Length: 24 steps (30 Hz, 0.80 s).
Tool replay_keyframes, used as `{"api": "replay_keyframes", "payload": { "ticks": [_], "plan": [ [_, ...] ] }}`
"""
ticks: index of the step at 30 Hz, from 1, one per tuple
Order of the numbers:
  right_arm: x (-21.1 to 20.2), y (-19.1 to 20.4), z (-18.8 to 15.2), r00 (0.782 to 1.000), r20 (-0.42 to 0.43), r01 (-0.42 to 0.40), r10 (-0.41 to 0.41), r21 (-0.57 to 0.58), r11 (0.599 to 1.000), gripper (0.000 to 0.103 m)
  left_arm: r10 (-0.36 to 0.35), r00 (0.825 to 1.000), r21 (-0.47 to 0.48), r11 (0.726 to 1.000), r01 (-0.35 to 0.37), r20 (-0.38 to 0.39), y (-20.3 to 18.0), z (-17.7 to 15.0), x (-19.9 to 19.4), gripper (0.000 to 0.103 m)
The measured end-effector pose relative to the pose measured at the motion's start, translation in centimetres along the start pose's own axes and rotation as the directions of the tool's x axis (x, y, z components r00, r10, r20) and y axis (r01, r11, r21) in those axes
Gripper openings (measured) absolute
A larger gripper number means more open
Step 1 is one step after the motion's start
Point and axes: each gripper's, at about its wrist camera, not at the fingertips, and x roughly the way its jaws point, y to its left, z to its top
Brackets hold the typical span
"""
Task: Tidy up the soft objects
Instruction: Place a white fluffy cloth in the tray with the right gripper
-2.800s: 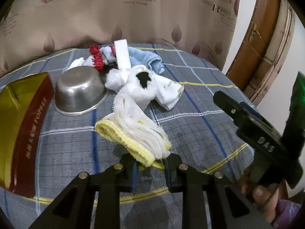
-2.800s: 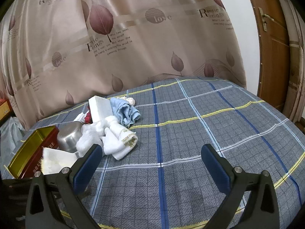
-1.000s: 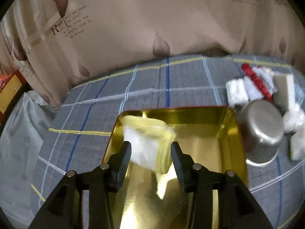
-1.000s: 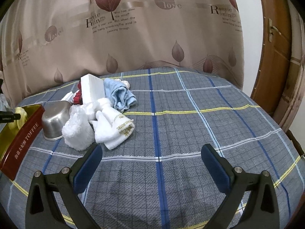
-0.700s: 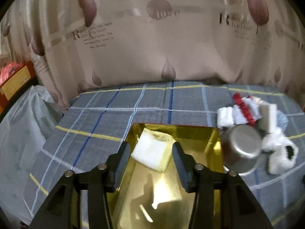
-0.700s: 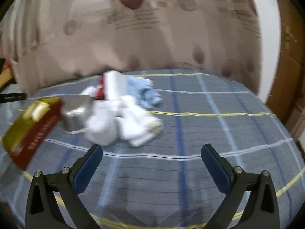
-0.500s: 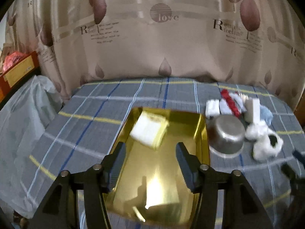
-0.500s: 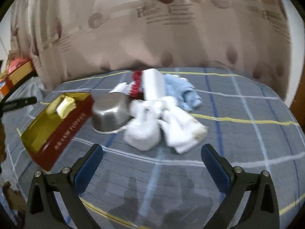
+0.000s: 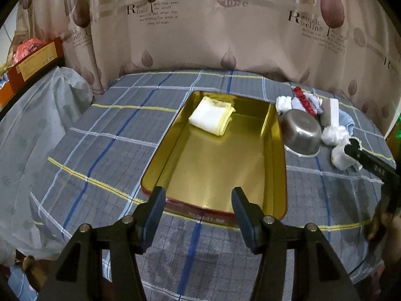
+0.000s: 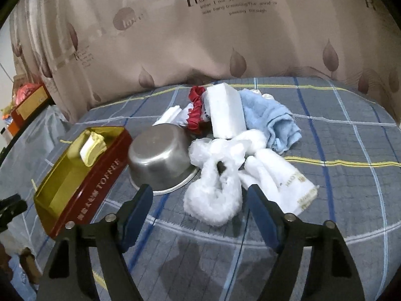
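Folded cloth (image 9: 211, 116) lies in the far corner of the tin (image 9: 273, 175); left tongs (image 9: 198, 202) gape empty, right tongs (image 10: 199, 200), just narrowing, hold nothing before the fluffy white cloth (image 10: 215, 190) beside the tin.

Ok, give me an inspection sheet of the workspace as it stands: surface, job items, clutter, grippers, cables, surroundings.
Surface: grey plaid cloth with blue and yellow lines, covering the table.
Job's things: folded white cloth with yellow edge lies in the far end of the gold-lined red tin. Fluffy white item, white logo towel, light blue towel and red scrunchie piled beside the tin.
Clutter: upturned steel bowl; white block.
Grippers: left gripper open, empty, at the tin's near rim. Right gripper has just been closing, pads either side of the fluffy item, not pressing it.
Cables: nothing seen.
Surroundings: beige leaf-print curtain.
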Motion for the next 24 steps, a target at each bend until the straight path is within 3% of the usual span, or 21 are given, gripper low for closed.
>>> {"api": "replay_keyframes", "payload": {
  "ticks": [1,2,3,10,13,16,20,24],
  "plan": [
    [0.4,0.0,0.1,1.0,-0.008,0.0,0.0,0.002,1.0,0.052,-0.002,1.0,0.0,1.0,0.002,-0.006,0.0,0.0,0.1,0.056],
    [0.8,-0.1,0.3,1.0,-0.021,-0.01,0.01,0.008,1.0,0.026,-0.006,1.0,0.001,1.0,0.006,-0.009,0.0,-0.1,0.2,0.056],
    [1.3,-0.3,0.4,0.999,-0.042,-0.022,0.022,0.02,1.0,0.016,-0.008,1.0,0.001,1.0,0.008,-0.009,-0.1,-0.1,0.2,0.056],
    [0.3,0.5,1.1,0.998,-0.057,-0.026,0.027,0.009,1.0,0.015,-0.014,1.0,0.001,1.0,0.014,0.008,0.1,0.0,-0.4,0.056],
    [-1.9,2.5,2.7,0.997,-0.001,-0.072,0.072,-0.019,0.997,0.015,-0.002,0.999,-0.023,1.0,0.002,0.032,0.7,0.3,-1.0,0.056],
    [-3.2,6.0,5.1,0.986,0.024,-0.165,0.167,-0.058,0.985,0.015,0.002,0.999,-0.047,0.999,0.0,0.048,1.3,0.6,-1.4,0.056],
    [-1.1,11.1,7.7,0.969,-0.01,-0.248,0.249,-0.122,0.961,0.015,0.032,0.998,-0.061,0.998,-0.029,0.057,1.8,0.8,-1.6,0.056],
    [3.8,15.2,9.0,0.96,-0.093,-0.276,0.264,-0.151,0.949,0.015,0.05,0.997,-0.078,0.996,-0.045,0.051,2.6,0.8,-1.5,0.056]
  ]
}}
